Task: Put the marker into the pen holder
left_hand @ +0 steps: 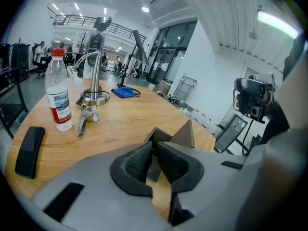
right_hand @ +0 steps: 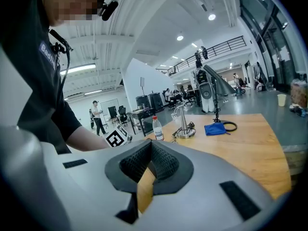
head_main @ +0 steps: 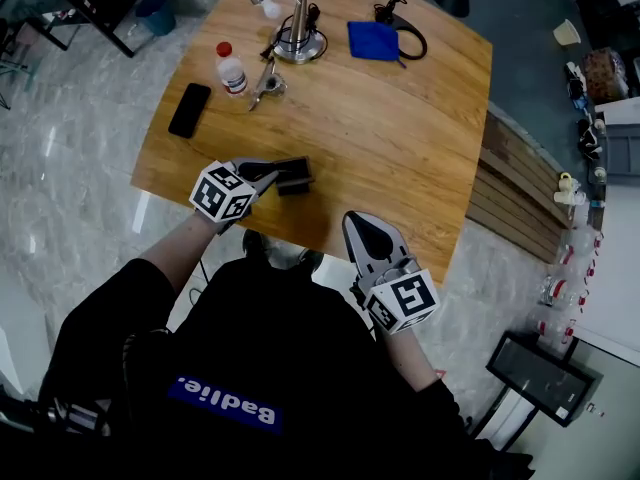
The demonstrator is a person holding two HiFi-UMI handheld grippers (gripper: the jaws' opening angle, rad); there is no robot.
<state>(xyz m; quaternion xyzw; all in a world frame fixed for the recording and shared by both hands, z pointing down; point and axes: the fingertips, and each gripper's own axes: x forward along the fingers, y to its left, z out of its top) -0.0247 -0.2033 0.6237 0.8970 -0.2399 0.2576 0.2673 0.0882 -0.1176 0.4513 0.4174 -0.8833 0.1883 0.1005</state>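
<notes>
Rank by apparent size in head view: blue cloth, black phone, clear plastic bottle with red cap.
1. Blue square cloth
2. Black flat phone
3. Clear plastic bottle with red cap: stands upright, foreshortened from above, so it is nearly level with the phone; that ranking is unsure.

A dark, angular pen holder (head_main: 293, 175) is set on the wooden surface (head_main: 400, 138), its edge pinched by the left gripper (head_main: 263, 176).
</notes>
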